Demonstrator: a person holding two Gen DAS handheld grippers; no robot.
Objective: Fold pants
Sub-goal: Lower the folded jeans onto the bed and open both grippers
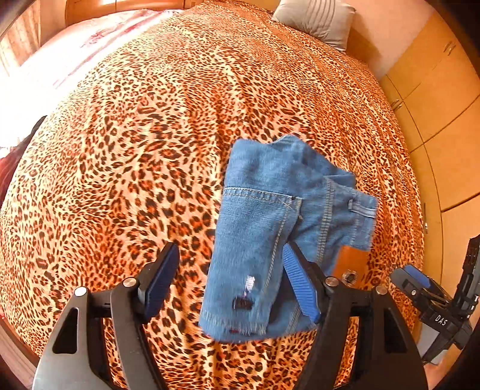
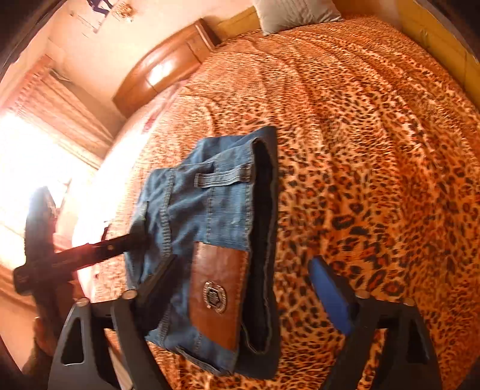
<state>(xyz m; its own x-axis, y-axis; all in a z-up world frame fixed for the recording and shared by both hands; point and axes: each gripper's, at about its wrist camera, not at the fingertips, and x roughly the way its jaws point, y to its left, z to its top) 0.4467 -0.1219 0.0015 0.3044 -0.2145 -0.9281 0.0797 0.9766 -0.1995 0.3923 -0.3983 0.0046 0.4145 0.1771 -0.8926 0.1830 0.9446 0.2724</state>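
The blue jeans [image 1: 270,210] lie folded into a compact bundle on the leopard-print bedspread [image 1: 135,150]. A brown leather patch [image 1: 349,261] with a metal badge faces up at one end. My left gripper [image 1: 231,282] hangs above the bundle, open, its blue pads clear of the denim. In the right wrist view the jeans [image 2: 210,210] and patch [image 2: 219,288] sit under my right gripper [image 2: 243,279], which is wide open with nothing pinched. Each gripper shows at the edge of the other's view: the right gripper [image 1: 420,288] and the left gripper [image 2: 90,249].
A grey pillow [image 1: 315,21] rests at the head of the bed, beside a wooden headboard [image 2: 162,69]. Wooden wardrobe doors [image 1: 435,105] run along the right side. A white-and-pink sheet [image 1: 75,54] covers the far left of the bed, by a bright window [image 2: 24,150].
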